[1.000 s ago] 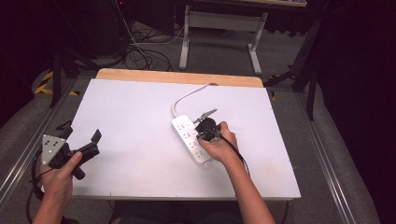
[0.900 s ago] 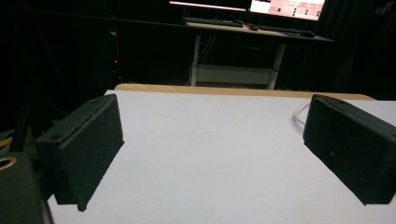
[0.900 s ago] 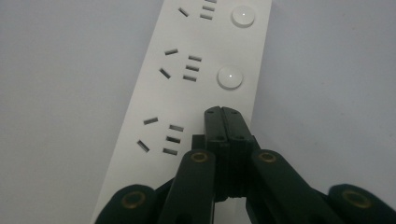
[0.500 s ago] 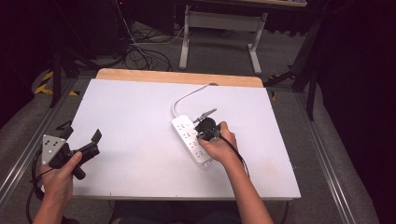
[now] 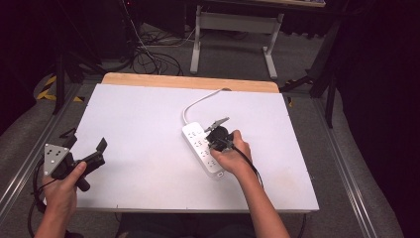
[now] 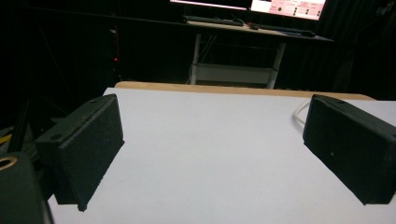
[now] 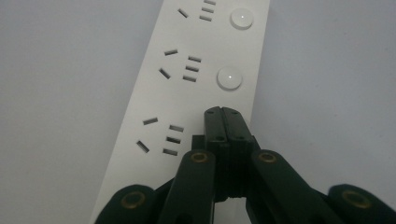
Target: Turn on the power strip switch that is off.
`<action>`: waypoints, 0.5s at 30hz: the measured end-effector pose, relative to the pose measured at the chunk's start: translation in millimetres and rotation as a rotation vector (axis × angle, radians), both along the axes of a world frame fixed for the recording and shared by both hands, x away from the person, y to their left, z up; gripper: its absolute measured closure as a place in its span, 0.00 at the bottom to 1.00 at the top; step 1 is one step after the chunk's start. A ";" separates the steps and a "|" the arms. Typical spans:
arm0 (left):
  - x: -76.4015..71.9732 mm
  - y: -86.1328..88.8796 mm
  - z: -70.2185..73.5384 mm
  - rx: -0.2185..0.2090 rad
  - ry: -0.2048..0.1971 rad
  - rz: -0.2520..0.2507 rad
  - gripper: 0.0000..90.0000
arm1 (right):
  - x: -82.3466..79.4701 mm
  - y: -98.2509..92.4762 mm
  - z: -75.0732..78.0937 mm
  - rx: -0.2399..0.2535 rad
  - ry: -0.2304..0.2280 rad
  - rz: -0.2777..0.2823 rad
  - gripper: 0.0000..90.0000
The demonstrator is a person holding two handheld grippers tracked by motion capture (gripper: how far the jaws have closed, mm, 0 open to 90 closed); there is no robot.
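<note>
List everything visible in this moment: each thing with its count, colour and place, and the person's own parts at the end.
power strip: one, white, lying slantwise right of the table's middle, under the right gripper
round buttons: two showing in the right gripper view, white, one beside each socket group on the strip
cord: one, white, running from the strip's far end toward the wooden edge
table: one, white top with a wooden strip along the far side
desk frame: one, pale grey, on the floor behind the table
left gripper: one, black, jaws wide apart, at the table's near left edge
right gripper: one, black, jaws shut, tips over the strip's button side
</note>
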State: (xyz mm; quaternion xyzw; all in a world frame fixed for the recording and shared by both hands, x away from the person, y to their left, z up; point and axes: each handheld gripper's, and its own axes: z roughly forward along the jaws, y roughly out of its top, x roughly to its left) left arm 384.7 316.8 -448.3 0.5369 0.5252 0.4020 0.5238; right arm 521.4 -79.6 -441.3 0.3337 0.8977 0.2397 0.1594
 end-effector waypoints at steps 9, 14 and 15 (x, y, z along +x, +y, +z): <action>1.0 -0.6 -0.7 0.017 0.008 -0.005 0.06 | -1.3 2.3 0.1 -0.018 -0.041 0.029 1.00; 0.4 0.1 -1.0 0.008 0.006 0.000 0.06 | 1.3 -0.4 0.2 0.003 -0.024 0.028 1.00; 0.4 0.1 -0.9 0.008 0.006 0.001 0.07 | 1.8 -0.9 0.2 0.007 -0.021 0.030 1.00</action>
